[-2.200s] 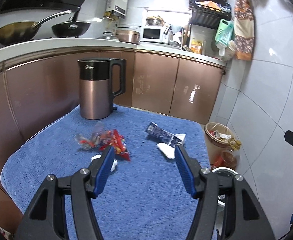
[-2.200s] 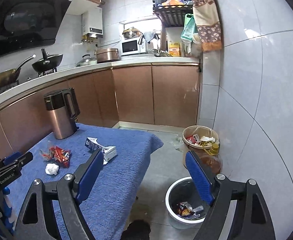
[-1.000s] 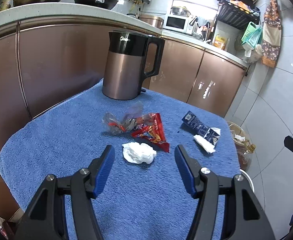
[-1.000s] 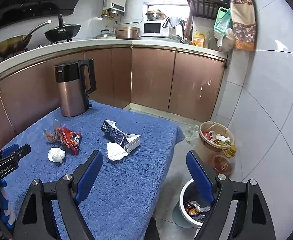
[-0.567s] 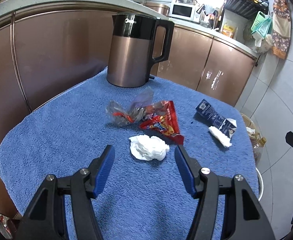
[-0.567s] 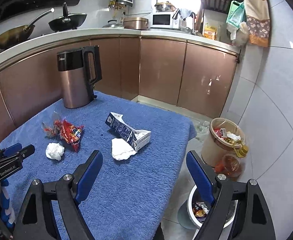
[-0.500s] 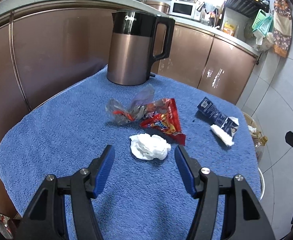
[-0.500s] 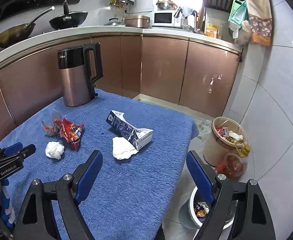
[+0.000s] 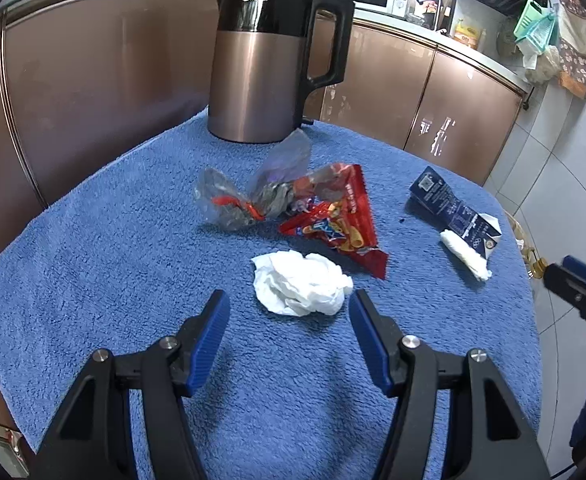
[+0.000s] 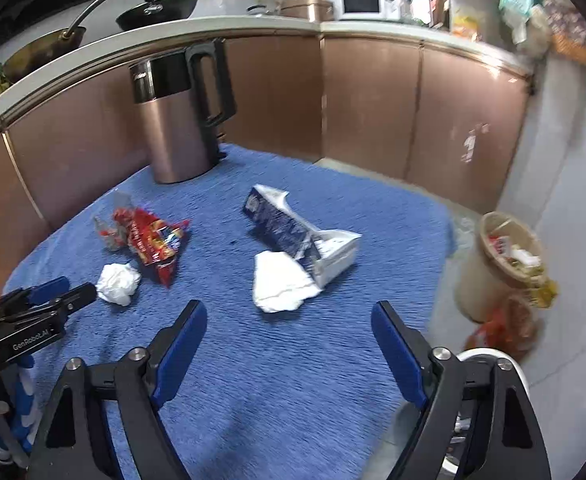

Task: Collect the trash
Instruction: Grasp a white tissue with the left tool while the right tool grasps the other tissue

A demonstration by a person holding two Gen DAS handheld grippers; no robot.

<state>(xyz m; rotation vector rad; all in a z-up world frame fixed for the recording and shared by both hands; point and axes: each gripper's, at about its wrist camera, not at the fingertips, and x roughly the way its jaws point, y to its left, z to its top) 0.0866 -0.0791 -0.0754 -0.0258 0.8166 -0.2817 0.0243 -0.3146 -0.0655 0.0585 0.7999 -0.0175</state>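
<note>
Trash lies on a blue towel-covered table (image 9: 93,264). A crumpled white tissue (image 9: 301,282) lies just ahead of my open, empty left gripper (image 9: 287,316). Behind it are a red snack wrapper (image 9: 341,224) and a clear plastic bag (image 9: 253,196). A dark blue carton (image 9: 451,210) and a flat white tissue (image 9: 465,254) lie to the right. My right gripper (image 10: 289,334) is open and empty, short of the flat white tissue (image 10: 279,282) and the carton (image 10: 293,232). The crumpled tissue (image 10: 117,282) and the red wrapper (image 10: 153,242) lie to its left.
A copper kettle (image 9: 267,68) stands at the table's far side, by brown cabinets (image 10: 373,108). A tan bin full of rubbish (image 10: 501,260) stands on the floor right of the table. The rim of a white bin (image 10: 493,360) shows beside my right gripper.
Both grippers have moved forward and lower toward the table. The crumpled tissue is now close between my left fingers' tips; the carton and flat tissue are nearer my right gripper.
</note>
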